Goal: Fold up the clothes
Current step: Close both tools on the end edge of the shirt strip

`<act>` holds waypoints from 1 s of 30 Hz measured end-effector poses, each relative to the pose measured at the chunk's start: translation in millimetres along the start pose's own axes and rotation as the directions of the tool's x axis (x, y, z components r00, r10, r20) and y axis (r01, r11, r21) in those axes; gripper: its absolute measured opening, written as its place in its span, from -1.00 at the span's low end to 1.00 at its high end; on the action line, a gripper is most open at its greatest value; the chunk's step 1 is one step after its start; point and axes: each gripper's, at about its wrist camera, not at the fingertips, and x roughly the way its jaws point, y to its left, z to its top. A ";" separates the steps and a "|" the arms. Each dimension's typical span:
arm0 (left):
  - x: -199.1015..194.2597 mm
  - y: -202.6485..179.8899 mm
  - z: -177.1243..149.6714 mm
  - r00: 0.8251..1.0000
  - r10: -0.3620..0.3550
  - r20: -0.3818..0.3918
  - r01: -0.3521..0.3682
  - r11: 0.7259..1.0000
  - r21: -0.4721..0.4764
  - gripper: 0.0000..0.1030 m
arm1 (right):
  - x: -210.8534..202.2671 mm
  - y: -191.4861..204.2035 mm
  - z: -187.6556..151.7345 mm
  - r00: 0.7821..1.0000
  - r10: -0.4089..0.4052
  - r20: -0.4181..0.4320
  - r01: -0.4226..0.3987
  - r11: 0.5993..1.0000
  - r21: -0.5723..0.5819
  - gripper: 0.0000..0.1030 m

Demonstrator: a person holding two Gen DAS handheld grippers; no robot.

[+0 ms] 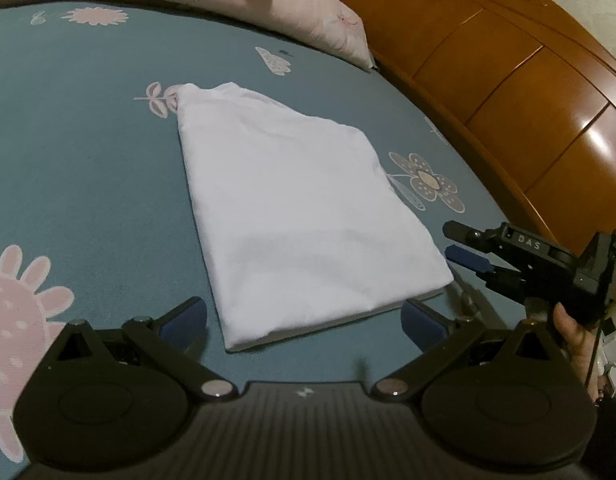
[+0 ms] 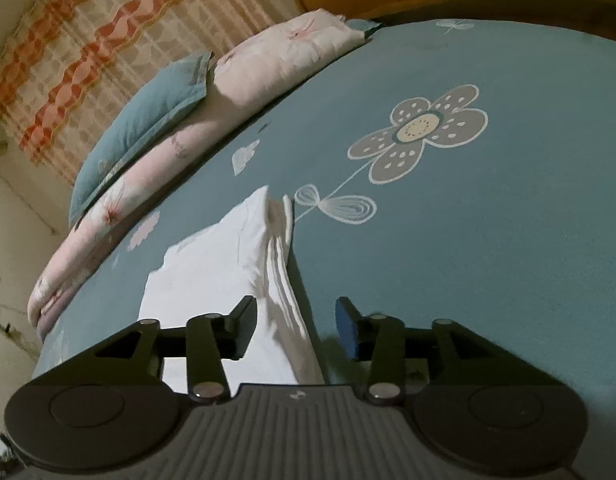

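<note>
left gripper (image 1: pixel 303 320) spread wide before the folded white garment (image 1: pixel 291 208) on the bed (image 1: pixel 87 140) | right gripper (image 2: pixel 295 330) spread astride its edge | "das" read on its body

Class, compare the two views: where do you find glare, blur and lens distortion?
Left wrist view: glare on the wooden headboard; the folded white garment is sharp. Right wrist view: the garment's stacked edge is blurred near the tongs, and the bed sheet bulges from fisheye.
</note>
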 end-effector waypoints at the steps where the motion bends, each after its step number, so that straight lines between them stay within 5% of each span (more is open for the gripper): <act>1: 0.2 0.9 0.0 1.000 0.002 -0.002 -0.002 1.000 0.002 0.99 | 0.4 -0.2 -0.5 1.000 -0.003 0.005 0.003 1.000 0.001 0.03; 9: -2.1 21.9 2.7 0.998 -0.063 0.010 0.063 0.993 -0.099 0.99 | 17.2 -3.3 9.2 0.996 0.067 -0.057 -0.070 0.997 -0.046 0.33; 19: 12.1 42.0 2.8 0.993 -0.116 0.009 0.115 0.969 -0.219 0.99 | 54.6 -19.4 35.1 0.970 0.170 -0.173 -0.161 0.985 0.062 0.36; 30: 24.7 48.3 21.5 0.991 -0.135 -0.013 0.129 0.966 -0.223 0.99 | 89.4 -12.4 55.0 0.930 0.232 -0.284 -0.210 0.972 0.104 0.40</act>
